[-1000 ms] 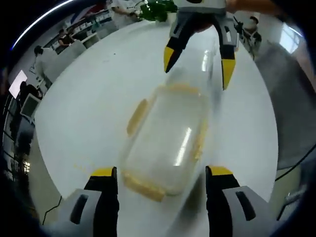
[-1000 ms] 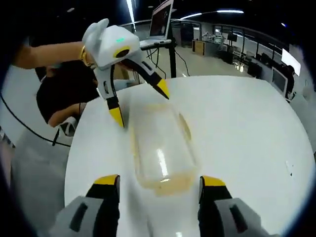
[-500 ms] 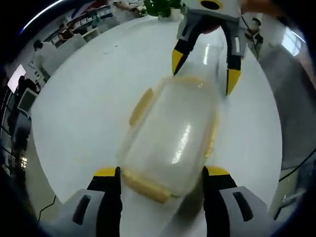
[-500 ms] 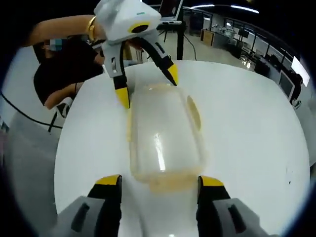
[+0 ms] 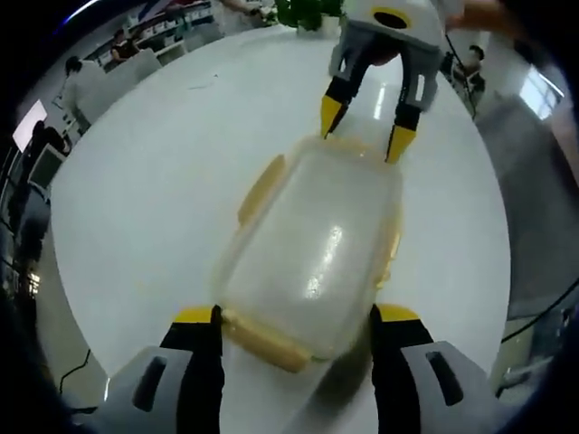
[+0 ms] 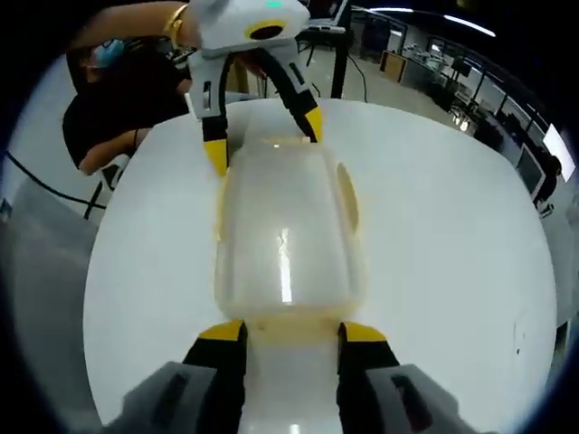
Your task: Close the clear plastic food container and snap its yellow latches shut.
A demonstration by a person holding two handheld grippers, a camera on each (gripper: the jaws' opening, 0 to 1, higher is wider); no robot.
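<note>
- Round white worktop (image 5: 163, 181), open office behind.
- Clear container (image 5: 312, 249) at centre, lid down on it; yellow latches (image 5: 261, 188) look unsnapped.
- Left gripper (image 5: 294, 318) spread at 6 o'clock, straddling the near end latch.
- Right gripper (image 6: 282, 332) spread, narrower, bracketing the opposite end.
- Whether the lid is fully seated is hard to tell; all snapping seemingly remains.
</note>
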